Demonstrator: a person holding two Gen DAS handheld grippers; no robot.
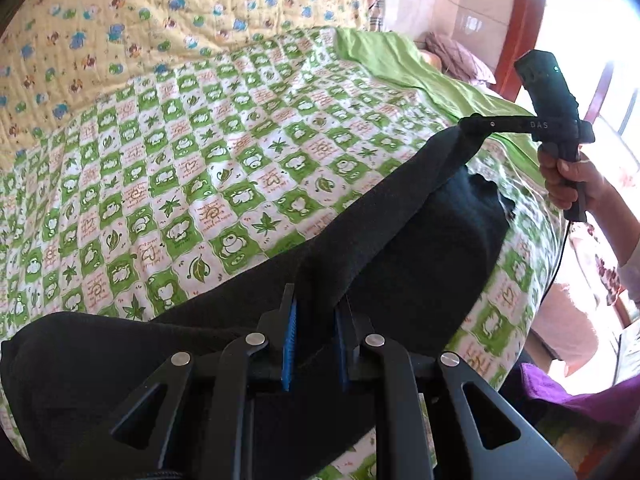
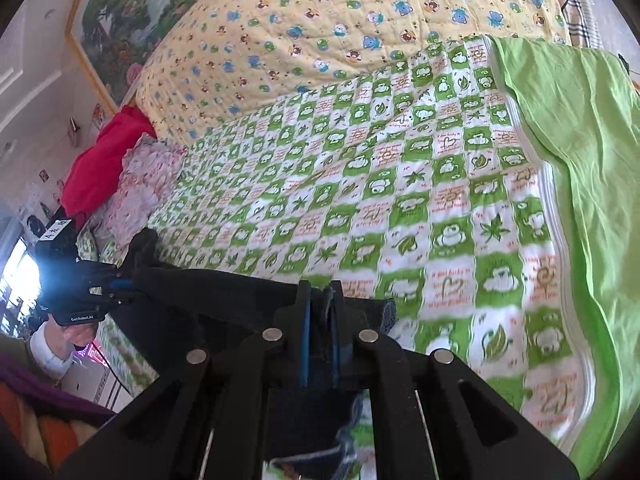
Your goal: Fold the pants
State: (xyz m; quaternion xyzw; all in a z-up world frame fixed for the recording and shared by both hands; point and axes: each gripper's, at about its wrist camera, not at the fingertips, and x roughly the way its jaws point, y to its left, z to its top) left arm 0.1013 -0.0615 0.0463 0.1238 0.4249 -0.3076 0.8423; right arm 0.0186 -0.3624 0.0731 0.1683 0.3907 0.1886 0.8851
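Gripping black pants (image 1: pixel 400 216), both grippers, over quilt (image 1: pixel 200 160)

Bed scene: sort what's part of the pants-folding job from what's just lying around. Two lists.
Part of the job:
- black pants
- left gripper, shut on the pants
- right gripper, shut on the pants
- green checked quilt they are held over

Just lying about:
- yellow bear quilt
- plain green sheet
- red cloth
- pink ruffled cloth
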